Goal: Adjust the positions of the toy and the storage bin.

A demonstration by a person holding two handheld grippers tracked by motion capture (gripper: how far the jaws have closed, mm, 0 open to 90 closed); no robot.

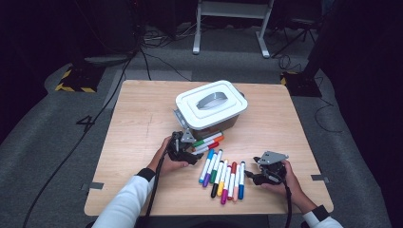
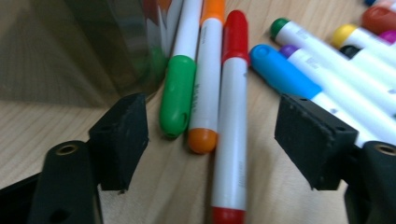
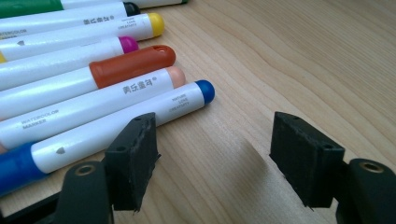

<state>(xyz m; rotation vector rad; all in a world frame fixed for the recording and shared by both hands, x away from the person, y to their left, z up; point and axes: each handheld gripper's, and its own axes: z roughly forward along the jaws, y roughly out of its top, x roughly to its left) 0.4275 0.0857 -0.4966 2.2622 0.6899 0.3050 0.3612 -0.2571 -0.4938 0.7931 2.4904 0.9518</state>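
Right gripper (image 1: 252, 175): nearest the table's front edge, at the right end of the marker row; jaws stand wide, bare wood between them, nothing held.
Blue-ended marker (image 3: 116, 123): just beside the right gripper's left pad in the right gripper view — not touching that I can tell.
Marker row (image 1: 223, 178): capped pens lying side by side on the wooden table (image 1: 142, 123), between the two hands.
Left gripper (image 1: 190, 152): pointed at three markers beside the box; jaws parted, nothing clamped.
Red marker (image 2: 232, 116): lies between the left pads, clear of both — flat on the wood.
Orange marker (image 2: 208, 79) and green marker (image 2: 180, 84): alongside the red one, the green nearest the box wall.
Storage box (image 1: 211, 107): farthest; smoky clear body, white lid shut, grey handle on top.
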